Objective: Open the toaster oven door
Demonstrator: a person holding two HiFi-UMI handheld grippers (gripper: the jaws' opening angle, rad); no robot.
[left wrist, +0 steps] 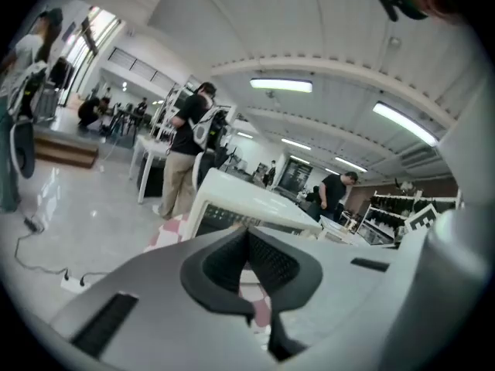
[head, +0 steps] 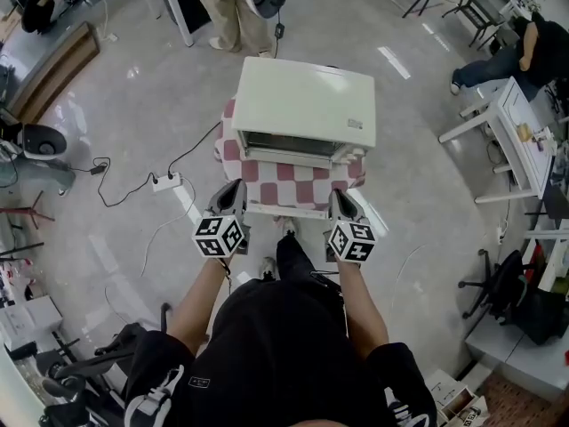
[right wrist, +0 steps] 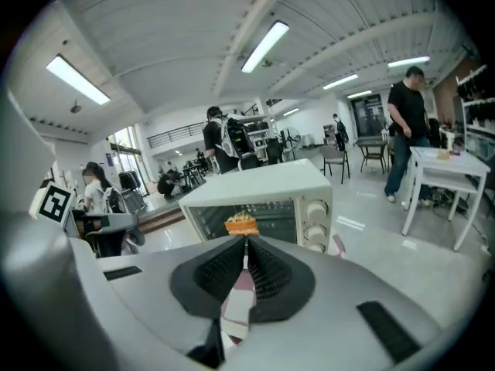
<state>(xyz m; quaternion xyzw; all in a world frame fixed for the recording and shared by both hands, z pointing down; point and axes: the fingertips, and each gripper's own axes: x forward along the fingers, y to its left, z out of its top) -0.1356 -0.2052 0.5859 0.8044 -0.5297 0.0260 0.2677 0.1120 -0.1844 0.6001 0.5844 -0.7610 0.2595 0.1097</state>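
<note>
1. The toaster oven (head: 304,103) sits on a small bench (head: 293,185) with a checked cloth, right in front of the person. It looks light. I think a hard pull on the door could drag it forward, maybe off the bench.
2. Its door (right wrist: 209,216) looks shut. I cannot make out the handle, so a grab could land wrong and slip.
3. The left tongs (left wrist: 249,234) are squeezed together and hold nothing. The right tongs (right wrist: 246,242) are pinched narrow too, with nothing in them. Both hover near the bench's front edge, apart from the oven. They must spread before they can grip.
4. Only the right gripper view shows the knobs (right wrist: 315,216) and something orange (right wrist: 241,224) behind the glass. Only the head view shows both tongs side by side, and the plug strip (head: 167,182) on the floor.
</note>
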